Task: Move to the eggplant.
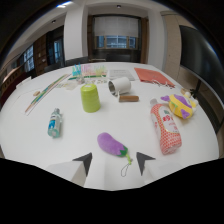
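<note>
A purple plush eggplant (pixel 112 145) with a green stem and a small cord loop lies on the white table (pixel 30 140). It rests just ahead of my gripper (pixel 114 161), its stem end reaching between the two dark fingertips (pixel 84 160). The fingers stand wide apart with nothing pressed between them, so the gripper is open.
Beyond the eggplant stand a lime-green cup (pixel 90 97) and a tipped metal mug (pixel 119 86). A small clear bottle (pixel 54 123) lies to the left, a red-and-white bottle (pixel 165 127) to the right, with a yellow-purple toy (pixel 181 105) behind it. An orange cloth (pixel 152 76) lies farther back.
</note>
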Motion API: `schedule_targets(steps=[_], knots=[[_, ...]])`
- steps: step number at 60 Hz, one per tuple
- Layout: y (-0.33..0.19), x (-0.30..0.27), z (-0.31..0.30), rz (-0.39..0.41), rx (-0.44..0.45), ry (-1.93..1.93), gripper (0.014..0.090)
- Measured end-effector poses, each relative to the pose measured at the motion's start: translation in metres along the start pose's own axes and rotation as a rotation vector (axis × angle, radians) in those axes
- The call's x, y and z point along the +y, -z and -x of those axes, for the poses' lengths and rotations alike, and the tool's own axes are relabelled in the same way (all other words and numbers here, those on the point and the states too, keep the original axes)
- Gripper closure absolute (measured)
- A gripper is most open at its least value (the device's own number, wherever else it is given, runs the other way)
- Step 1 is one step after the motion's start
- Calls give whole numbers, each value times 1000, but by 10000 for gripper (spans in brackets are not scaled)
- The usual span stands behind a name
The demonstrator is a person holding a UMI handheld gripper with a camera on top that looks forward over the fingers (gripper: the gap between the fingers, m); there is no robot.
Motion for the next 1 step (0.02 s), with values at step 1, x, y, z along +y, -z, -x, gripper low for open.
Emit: schedule_targets(steps=[1], knots=[[0,0,0,-1,0,1,204]])
